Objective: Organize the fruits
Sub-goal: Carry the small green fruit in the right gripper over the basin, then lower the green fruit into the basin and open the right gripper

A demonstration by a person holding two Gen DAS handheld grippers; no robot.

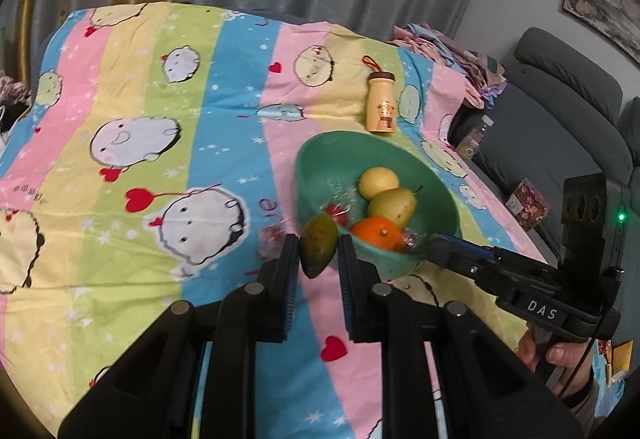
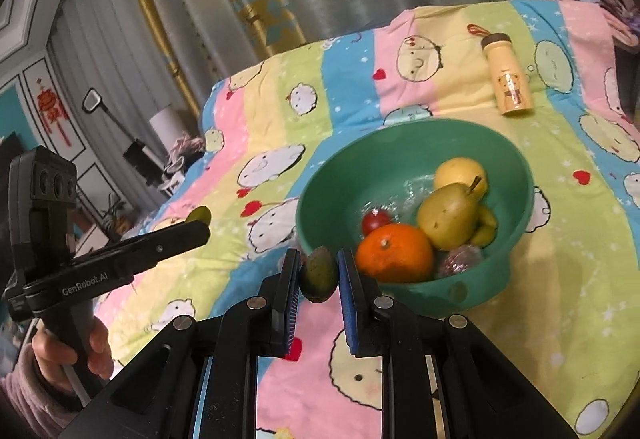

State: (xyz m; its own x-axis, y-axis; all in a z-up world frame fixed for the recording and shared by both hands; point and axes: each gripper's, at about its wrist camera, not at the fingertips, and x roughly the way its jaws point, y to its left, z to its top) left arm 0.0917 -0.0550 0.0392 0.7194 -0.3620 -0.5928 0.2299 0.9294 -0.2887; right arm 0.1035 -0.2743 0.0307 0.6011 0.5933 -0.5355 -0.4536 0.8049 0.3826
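A green bowl [image 2: 516,175] sat on the striped cloth, holding an orange [image 2: 394,252], a pear [image 2: 448,215], a yellow fruit [image 2: 460,169] and a small red one [image 2: 376,220]; two green-brown mangoes [image 1: 319,244] [image 2: 319,273] hung just outside its rim

That bedsheet [image 1: 140,87] is loud: pink, yellow, green and blue stripes with white cartoon blobs and red hearts. Teal-green bowl [image 2: 516,175] holding an orange [image 2: 394,251], a yellow-green pear [image 2: 450,215] and a pale yellow fruit [image 2: 460,169]. Cream bottle [image 1: 382,107] with a brown cap.
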